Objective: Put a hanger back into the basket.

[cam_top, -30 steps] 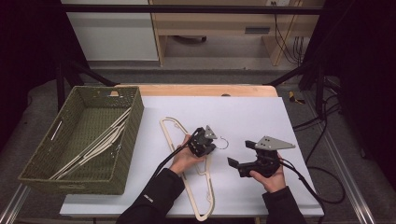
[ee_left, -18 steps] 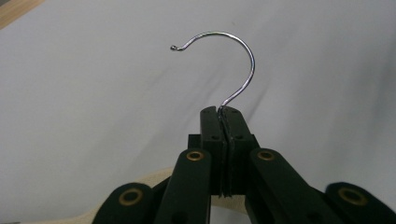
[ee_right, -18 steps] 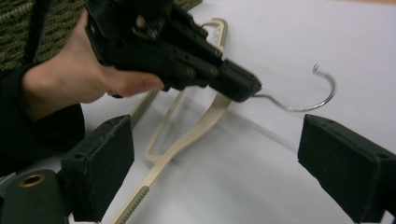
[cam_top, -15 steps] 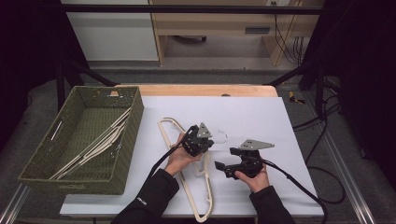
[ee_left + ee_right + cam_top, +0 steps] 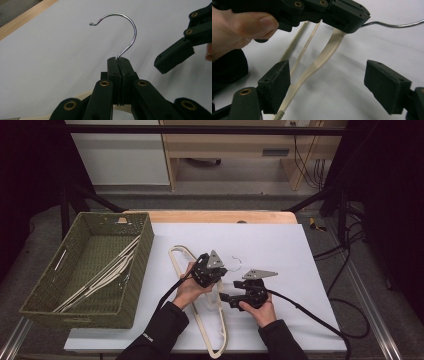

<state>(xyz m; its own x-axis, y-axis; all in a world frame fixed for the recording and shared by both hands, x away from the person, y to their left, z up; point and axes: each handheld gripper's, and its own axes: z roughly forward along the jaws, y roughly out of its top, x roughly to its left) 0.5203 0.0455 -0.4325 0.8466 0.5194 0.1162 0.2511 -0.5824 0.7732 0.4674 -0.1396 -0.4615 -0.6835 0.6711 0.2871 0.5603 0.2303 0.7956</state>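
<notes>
A cream wooden hanger point(image 5: 207, 335) with a metal hook point(image 5: 235, 261) lies on the white table point(image 5: 280, 245). My left gripper point(image 5: 220, 269) is shut on the hook's stem point(image 5: 120, 59), just above the hanger's neck; the hook point(image 5: 131, 27) curls free beyond the jaws. Just to its right, my right gripper point(image 5: 226, 298) is open, its jaws pointing left at the hanger. In the right gripper view, one cream arm point(image 5: 322, 57) runs between the spread pads point(image 5: 277, 82) of my right gripper point(image 5: 329, 86), touching neither that I can see. The left gripper point(image 5: 347, 15) sits above it.
A green woven basket point(image 5: 50, 290) stands at the table's left with several cream hangers point(image 5: 105, 275) lying in it. The table's wooden far edge point(image 5: 220, 216) runs behind. Cables trail from both grippers toward the near right edge.
My right gripper has moved left, closing in on the hanger below the left gripper. The left gripper has shifted slightly left, still holding the hook.
</notes>
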